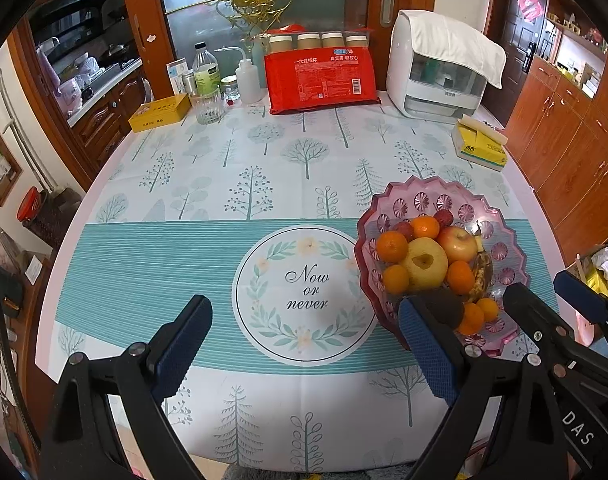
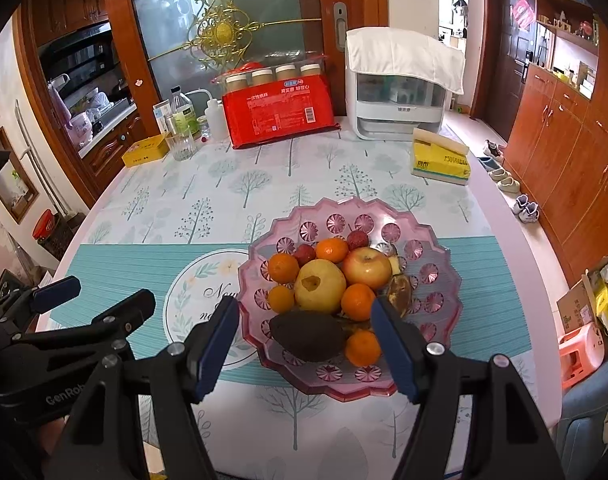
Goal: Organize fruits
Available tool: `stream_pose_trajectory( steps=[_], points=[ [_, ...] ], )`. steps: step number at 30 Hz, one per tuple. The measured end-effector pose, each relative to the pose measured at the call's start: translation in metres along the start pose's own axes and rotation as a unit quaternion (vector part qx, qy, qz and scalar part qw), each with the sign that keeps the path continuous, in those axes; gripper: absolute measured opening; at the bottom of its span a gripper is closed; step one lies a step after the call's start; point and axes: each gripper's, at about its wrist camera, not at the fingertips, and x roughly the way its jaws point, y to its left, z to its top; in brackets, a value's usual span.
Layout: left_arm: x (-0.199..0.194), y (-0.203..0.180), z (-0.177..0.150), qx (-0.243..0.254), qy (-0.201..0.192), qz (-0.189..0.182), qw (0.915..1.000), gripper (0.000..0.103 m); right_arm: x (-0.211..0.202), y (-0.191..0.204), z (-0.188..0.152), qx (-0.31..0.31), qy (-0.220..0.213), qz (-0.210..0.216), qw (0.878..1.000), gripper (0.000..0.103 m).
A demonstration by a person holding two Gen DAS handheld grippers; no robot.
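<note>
A pink glass fruit bowl (image 2: pixel 436 240) stands on the table, also in the left wrist view (image 1: pixel 420 196). It holds a yellow apple (image 2: pixel 320 286), a red apple (image 2: pixel 366 266), several oranges (image 2: pixel 358 300), small red fruits (image 2: pixel 358 239), a dark avocado (image 2: pixel 308 336) and a browned banana (image 2: pixel 400 290). My right gripper (image 2: pixel 306 350) is open and empty, its fingers either side of the bowl's near edge, over the avocado. My left gripper (image 1: pixel 304 340) is open and empty over the tablecloth, left of the bowl.
The tree-print tablecloth (image 1: pixel 223 160) covers the table. At the back stand a red package (image 1: pixel 320 80), a white appliance (image 1: pixel 436 76), bottles and a glass (image 1: pixel 209 104), a yellow tin (image 1: pixel 159 112). A yellow tissue pack (image 1: pixel 480 146) lies at the right edge.
</note>
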Motion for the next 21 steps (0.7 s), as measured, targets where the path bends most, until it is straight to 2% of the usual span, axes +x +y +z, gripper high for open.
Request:
stream_pose_trajectory(
  steps=[21],
  points=[
    [0.001,0.0001,0.0002,0.0,0.001,0.0,1.0,0.094,0.0028,-0.0011,-0.0016,0.006,0.006,-0.001,1.0,0.069]
  ],
)
